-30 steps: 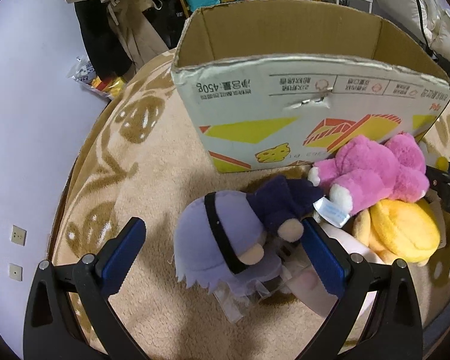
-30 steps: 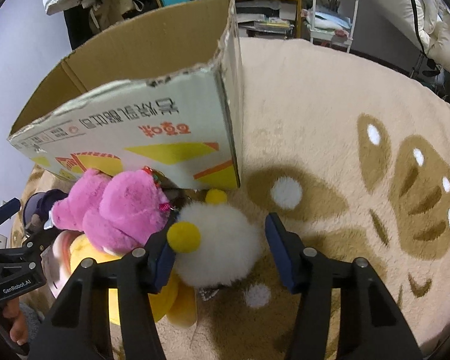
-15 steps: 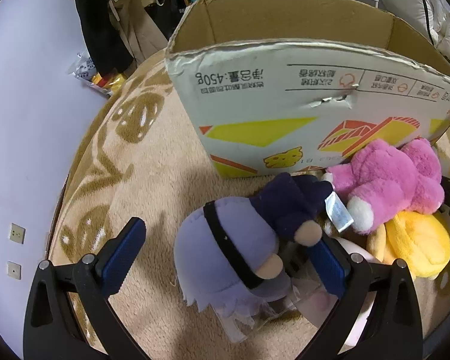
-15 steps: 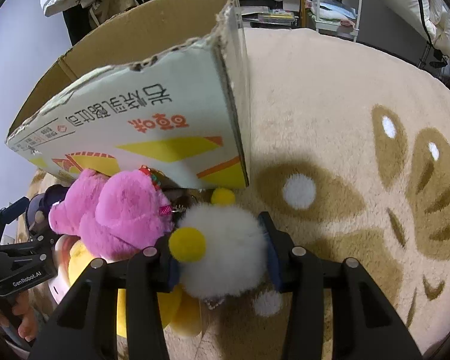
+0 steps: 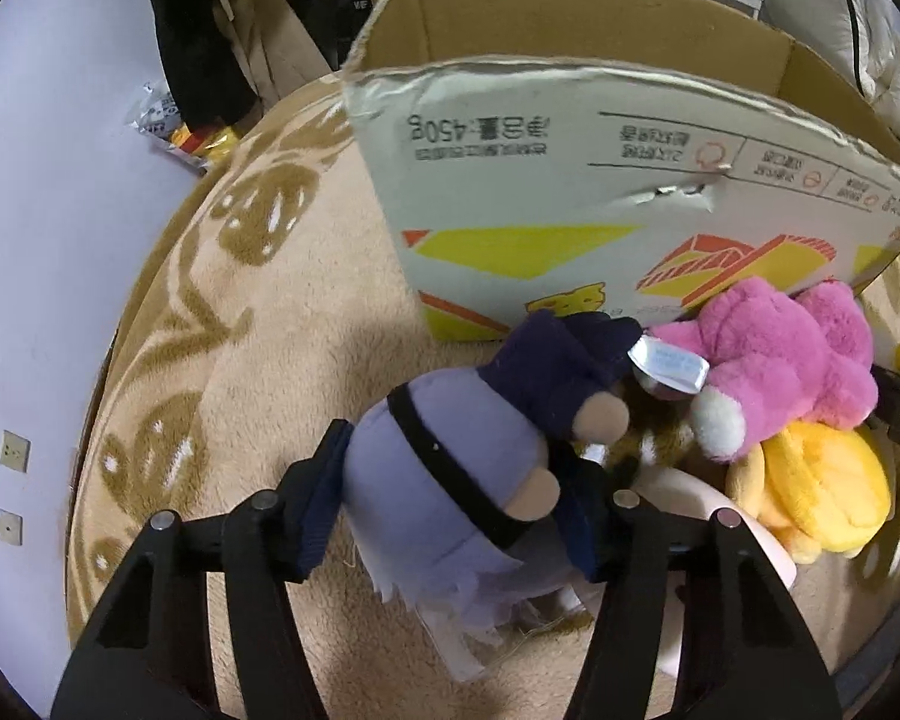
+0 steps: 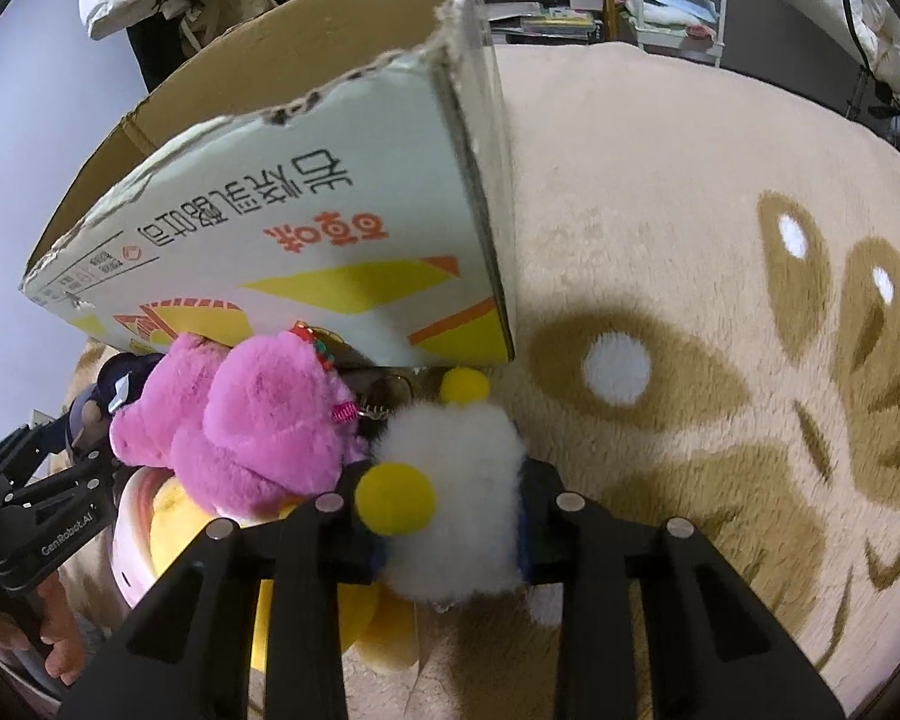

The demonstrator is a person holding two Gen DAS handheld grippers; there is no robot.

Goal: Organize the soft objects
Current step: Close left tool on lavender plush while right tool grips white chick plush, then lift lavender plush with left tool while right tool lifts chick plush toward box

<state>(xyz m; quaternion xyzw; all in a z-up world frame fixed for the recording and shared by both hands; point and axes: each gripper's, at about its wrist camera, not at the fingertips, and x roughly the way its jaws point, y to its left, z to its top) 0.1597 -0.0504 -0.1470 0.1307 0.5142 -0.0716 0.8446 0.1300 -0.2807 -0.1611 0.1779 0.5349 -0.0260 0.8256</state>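
- Your left gripper is clamped on the lavender plush doll, with both blue pads pressed into the sides of its rounded head.
- That doll wears a black band across the head and a dark navy outfit; it lies on the beige patterned rug just in front of the cardboard box.
- Your right gripper is closed around the white fluffy plush, which has yellow pom-poms, one near the left finger and one at the far end.
- The pink plush sits just beside the white one, touching it, and leans against the base of the box's printed front wall.
- Under the pink plush lies a yellow plush, resting against a pale pink object whose form you cannot make out.
- The box stands upright and open at the top, and no toy shows inside it from either wrist.
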